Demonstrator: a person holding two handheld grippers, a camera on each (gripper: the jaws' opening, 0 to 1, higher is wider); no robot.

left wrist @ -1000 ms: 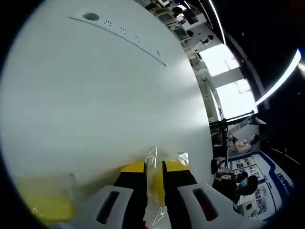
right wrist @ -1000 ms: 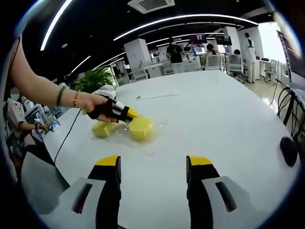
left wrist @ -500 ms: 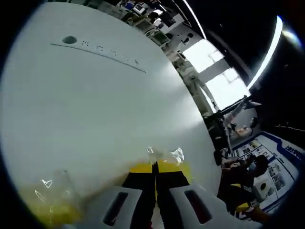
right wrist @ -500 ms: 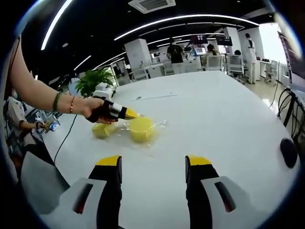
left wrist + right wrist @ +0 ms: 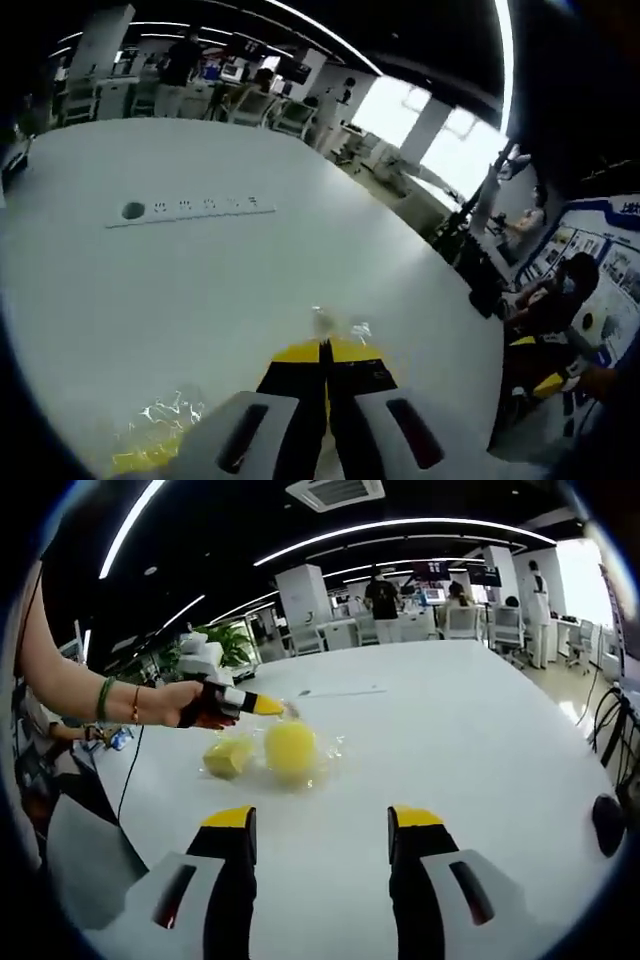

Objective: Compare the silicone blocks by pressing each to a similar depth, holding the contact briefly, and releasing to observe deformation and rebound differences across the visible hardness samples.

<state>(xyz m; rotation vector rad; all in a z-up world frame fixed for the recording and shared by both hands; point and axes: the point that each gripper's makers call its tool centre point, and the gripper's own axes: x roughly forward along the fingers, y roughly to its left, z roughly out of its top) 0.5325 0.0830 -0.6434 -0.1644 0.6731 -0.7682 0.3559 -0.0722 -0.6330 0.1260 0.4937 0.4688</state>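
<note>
In the left gripper view, the left gripper (image 5: 325,350) rises from the bottom centre with its two yellow-tipped black jaws pressed together, nothing visible between them. Just past the tips a bit of crinkled clear plastic wrap (image 5: 335,324) glints on the large white table (image 5: 200,290). At the lower left edge lies a yellow silicone block in clear plastic wrapping (image 5: 150,450), partly cut off by the frame and beside the gripper's grey body. In the upper left part of the table sits a long flush strip with a round dark hole and small sockets (image 5: 190,209). An office with desks and standing people fills the top of the frame.

In the right gripper view, the right gripper (image 5: 320,825) stands at the bottom centre, its jaws spread wide with bare table between them, holding nothing. Above it, centre-left, two samples lie close together inside clear plastic wrap: a rounded yellow silicone block (image 5: 291,750) and, left of it, a smaller, paler yellow silicone block (image 5: 229,756). Both lie well beyond the right jaw tips. A person's hand (image 5: 180,702) reaches in from the left edge, carrying the left gripper with its jaws together; its tips sit just above and left of the rounded block, whether touching the wrap I cannot tell.
</note>
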